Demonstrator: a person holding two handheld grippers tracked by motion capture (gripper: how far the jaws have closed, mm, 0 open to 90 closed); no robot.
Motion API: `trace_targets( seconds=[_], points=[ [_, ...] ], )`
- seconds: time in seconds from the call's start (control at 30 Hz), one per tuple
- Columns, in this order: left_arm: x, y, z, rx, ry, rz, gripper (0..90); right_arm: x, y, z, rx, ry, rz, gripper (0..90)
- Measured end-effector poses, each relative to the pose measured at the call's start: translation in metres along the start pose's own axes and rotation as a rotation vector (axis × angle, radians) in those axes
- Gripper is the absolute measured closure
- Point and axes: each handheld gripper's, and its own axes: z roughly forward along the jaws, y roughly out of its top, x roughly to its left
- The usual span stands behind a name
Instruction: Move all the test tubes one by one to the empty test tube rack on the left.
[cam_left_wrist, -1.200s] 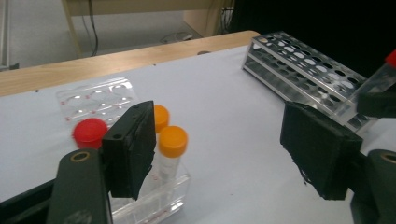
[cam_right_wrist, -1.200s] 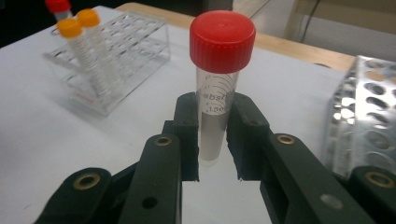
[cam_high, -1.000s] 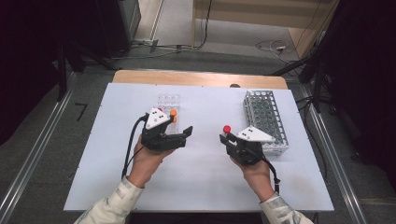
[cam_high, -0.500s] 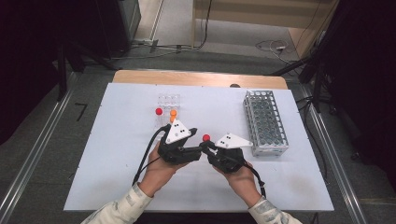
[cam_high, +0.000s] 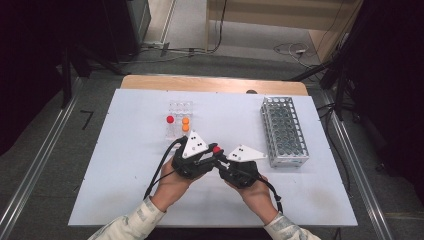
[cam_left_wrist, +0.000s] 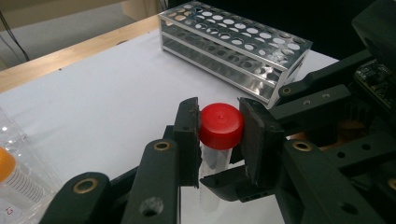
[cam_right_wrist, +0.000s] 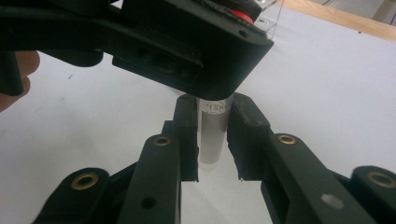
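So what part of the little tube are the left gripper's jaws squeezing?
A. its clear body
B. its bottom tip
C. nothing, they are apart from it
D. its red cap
D: in the left gripper view, the left gripper has its pads pressed on either side of the red cap of the tube.

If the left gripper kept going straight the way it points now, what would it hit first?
Most likely the right gripper, directly ahead and holding the same red-capped tube that the left gripper has just closed on. Farther on stands the metal rack; depth is uncertain.

A lab bench (metal tube rack (cam_high: 285, 131), capped sample tubes (cam_high: 178, 125))
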Motion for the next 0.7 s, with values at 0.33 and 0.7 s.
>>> trace_targets(
  seconds=[0.33, 0.7],
  points=[
    [0.013, 0.001, -0.010, -0.025, 0.041, -0.035, 69.3, -0.012, -0.004, 0.004, 0.047, -0.015, 0.035, 31.8],
    [0.049, 0.004, -0.050, -0.058, 0.127, -0.122, 69.3, -0.033, -0.015, -0.012, 0.050, -0.056, 0.068, 29.5]
  ],
)
